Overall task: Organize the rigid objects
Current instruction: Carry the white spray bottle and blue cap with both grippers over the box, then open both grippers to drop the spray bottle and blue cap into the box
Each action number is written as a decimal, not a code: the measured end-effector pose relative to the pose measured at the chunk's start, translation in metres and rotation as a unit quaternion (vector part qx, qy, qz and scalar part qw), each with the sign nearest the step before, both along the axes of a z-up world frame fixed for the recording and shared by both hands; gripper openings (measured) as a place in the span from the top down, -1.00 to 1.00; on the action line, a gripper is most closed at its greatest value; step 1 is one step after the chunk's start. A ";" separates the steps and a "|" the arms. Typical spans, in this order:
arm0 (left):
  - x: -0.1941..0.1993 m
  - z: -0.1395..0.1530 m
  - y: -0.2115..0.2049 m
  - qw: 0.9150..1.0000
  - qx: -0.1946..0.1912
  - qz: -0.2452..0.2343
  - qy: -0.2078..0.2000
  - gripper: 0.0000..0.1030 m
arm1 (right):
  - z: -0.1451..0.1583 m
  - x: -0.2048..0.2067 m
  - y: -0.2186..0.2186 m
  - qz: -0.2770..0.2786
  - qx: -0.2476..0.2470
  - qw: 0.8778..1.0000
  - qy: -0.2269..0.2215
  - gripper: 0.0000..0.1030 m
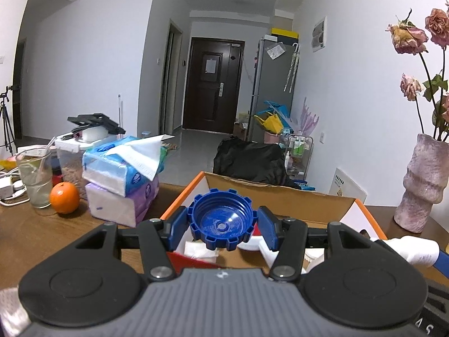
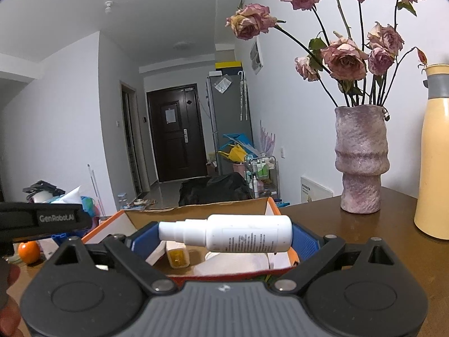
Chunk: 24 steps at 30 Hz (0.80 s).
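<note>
Your left gripper (image 1: 223,224) is clamped on the blue cap (image 1: 222,218), your right gripper (image 2: 224,237) on the white spray bottle (image 2: 227,233); both hang over the open cardboard box (image 1: 280,193), which already holds a few items. Both still need dropping in. The tissue packs (image 1: 123,179) and orange (image 1: 64,198) sit toward the table's left edge, the vase (image 2: 362,160) toward its right, none blocking.

A glossy blue plastic cap (image 1: 222,219), ridged around its rim, is sitting between matt blue, ribbed fingers (image 1: 179,226). In the right wrist view, a smooth white plastic spray bottle (image 2: 233,233) is lying across the middle of the frame. Below it is showing a cardboard box (image 1: 280,193), raw brown inside, with a smooth orange edge. The wooden tabletop (image 2: 350,230) is shining softly. At right, a rough, stone-like mauve vase (image 2: 362,163) is looking matt.
</note>
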<state>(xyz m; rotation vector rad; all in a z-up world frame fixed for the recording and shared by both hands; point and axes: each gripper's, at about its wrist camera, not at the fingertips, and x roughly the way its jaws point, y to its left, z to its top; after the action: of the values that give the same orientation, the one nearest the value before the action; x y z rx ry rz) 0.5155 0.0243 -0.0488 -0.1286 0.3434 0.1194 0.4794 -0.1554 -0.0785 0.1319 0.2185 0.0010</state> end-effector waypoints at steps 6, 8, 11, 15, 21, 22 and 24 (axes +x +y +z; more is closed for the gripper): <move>0.017 0.001 -0.006 1.000 0.007 -0.008 -0.006 -0.08 | 0.000 0.019 -0.002 -0.007 -0.003 1.000 0.000 -0.88; 0.022 0.001 -0.008 1.000 0.008 -0.010 -0.008 -0.08 | 0.000 0.025 -0.002 -0.009 -0.004 1.000 0.002 -0.88; 0.031 0.001 -0.010 1.000 0.011 -0.013 -0.009 -0.08 | -0.001 0.035 -0.003 -0.012 -0.005 1.000 0.004 -0.88; 0.042 0.001 -0.013 1.000 0.013 -0.017 -0.012 -0.08 | -0.001 0.046 -0.002 -0.012 -0.009 1.000 0.003 -0.88; 0.058 0.003 -0.017 0.999 0.016 -0.024 -0.018 -0.08 | 0.001 0.062 -0.002 -0.011 -0.011 1.000 0.004 -0.88; 0.061 0.002 -0.017 0.999 0.017 -0.025 -0.019 -0.08 | 0.001 0.065 -0.002 -0.011 -0.011 1.000 0.004 -0.88; 0.066 0.002 -0.020 0.999 0.021 -0.027 -0.021 -0.08 | 0.002 0.070 -0.002 -0.012 -0.011 1.000 0.005 -0.88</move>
<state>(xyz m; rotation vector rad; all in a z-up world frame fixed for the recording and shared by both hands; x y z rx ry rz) 0.5818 0.0046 -0.0467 -0.0793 0.3030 0.0702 0.5491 -0.1578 -0.0766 0.1118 0.2273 -0.0256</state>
